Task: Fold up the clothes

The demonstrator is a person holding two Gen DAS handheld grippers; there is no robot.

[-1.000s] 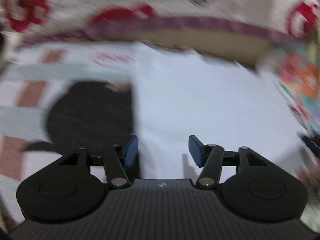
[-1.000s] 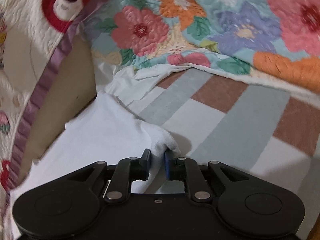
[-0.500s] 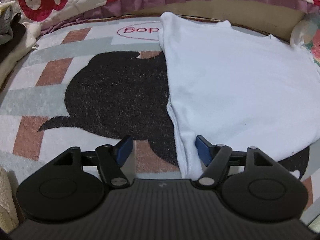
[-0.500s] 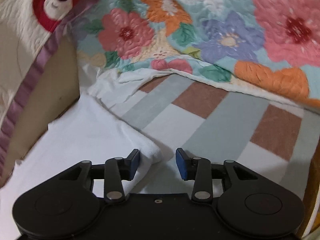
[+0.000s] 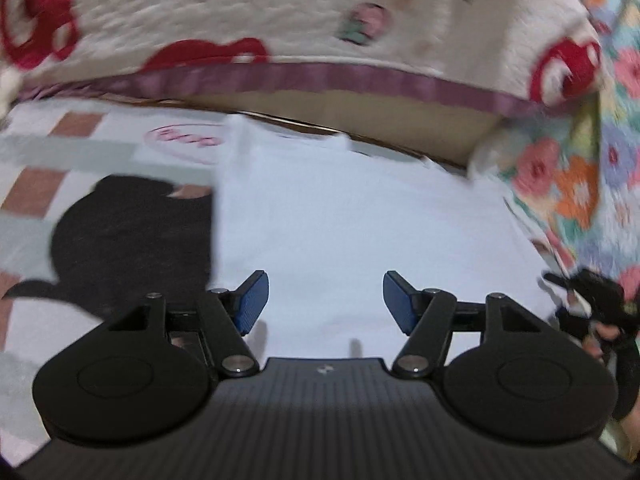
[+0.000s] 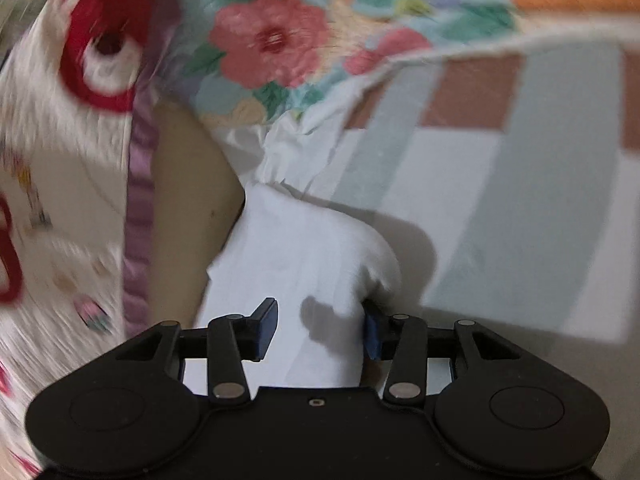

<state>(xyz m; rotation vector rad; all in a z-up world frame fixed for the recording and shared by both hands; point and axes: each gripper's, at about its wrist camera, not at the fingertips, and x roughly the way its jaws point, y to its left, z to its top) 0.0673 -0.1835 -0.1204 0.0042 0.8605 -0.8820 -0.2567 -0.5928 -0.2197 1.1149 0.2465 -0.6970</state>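
A white garment [image 5: 360,216] lies flat on the checked blanket, folded along its left edge. My left gripper [image 5: 323,300] is open and empty, held just above the garment's near part. The right gripper shows at the right edge of the left wrist view [image 5: 592,300]. In the right wrist view the same white garment [image 6: 304,256] bulges up in a rounded fold between the pads. My right gripper [image 6: 320,330] is open, with the cloth lying between its blue fingers [image 6: 266,326] and touching the right one.
The checked blanket has a black silhouette print [image 5: 132,232] left of the garment. A bear-print quilt with a purple border [image 5: 320,80] hangs along the far side over a beige base. A floral quilt [image 6: 280,40] lies at the right.
My left gripper has shifted right, from the garment's left folded edge to over its middle. My right gripper has moved in over the garment's fold, jaws wider; both views are blurred by motion.
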